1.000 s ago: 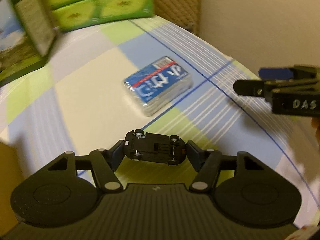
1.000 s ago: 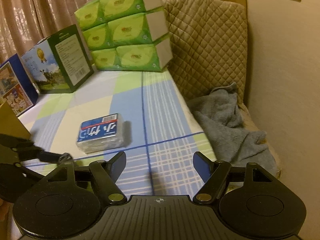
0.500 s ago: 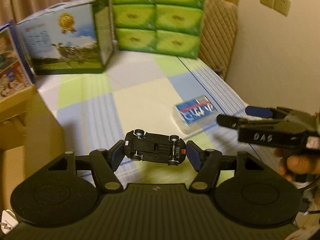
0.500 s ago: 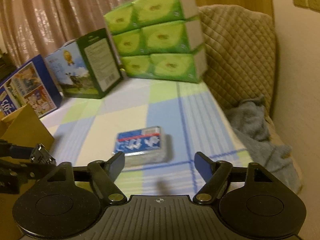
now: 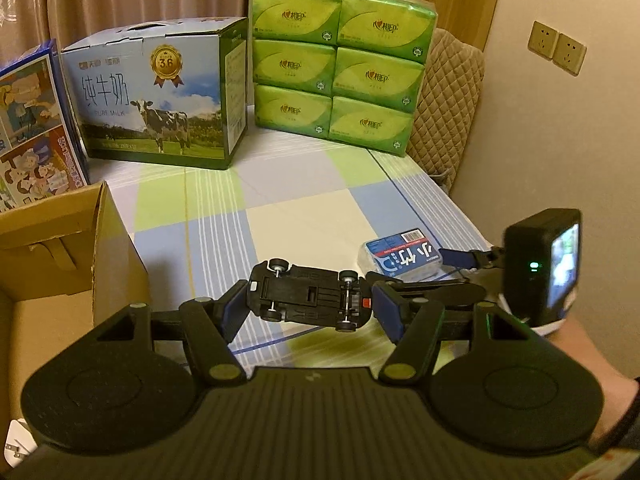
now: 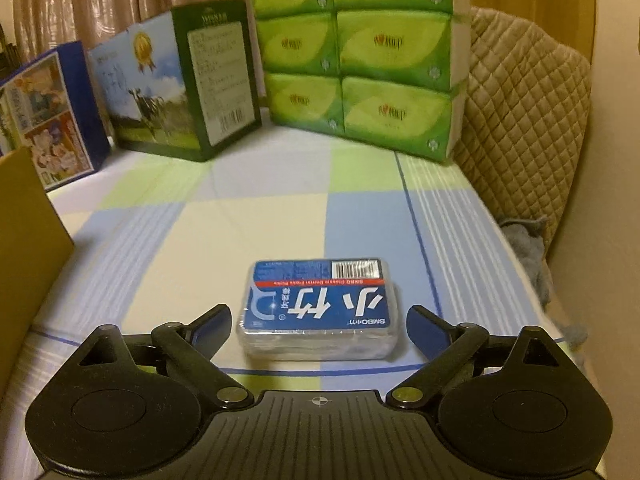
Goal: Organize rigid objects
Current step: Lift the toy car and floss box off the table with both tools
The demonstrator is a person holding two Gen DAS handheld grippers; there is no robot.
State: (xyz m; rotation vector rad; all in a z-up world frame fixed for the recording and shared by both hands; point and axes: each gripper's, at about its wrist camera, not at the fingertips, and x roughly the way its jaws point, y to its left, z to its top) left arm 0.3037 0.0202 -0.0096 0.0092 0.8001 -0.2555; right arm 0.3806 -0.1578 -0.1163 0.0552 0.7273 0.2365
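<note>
My left gripper (image 5: 310, 304) is shut on a small black toy car (image 5: 308, 298), held belly-up above the checked tablecloth (image 5: 304, 216). To its left stands an open cardboard box (image 5: 60, 248). A clear plastic box with a blue label (image 6: 318, 312) lies flat on the cloth and also shows at the right of the left wrist view (image 5: 402, 258). My right gripper (image 6: 319, 326) straddles that box; its jaws are opening and the pads stand clear of both sides. The right gripper (image 5: 460, 266) reaches in from the right in the left wrist view.
A milk carton box (image 5: 160, 92), a stack of green tissue packs (image 5: 340, 68) and a blue picture box (image 5: 32, 124) line the far edge. A quilted chair (image 6: 520, 128) with a grey cloth (image 6: 532, 240) stands at the right. A person's hand (image 5: 600, 368) holds the right gripper.
The left gripper rose with the car and turned toward the cardboard box. The right gripper moved in over the blue-labelled box and spread its jaws wider.
</note>
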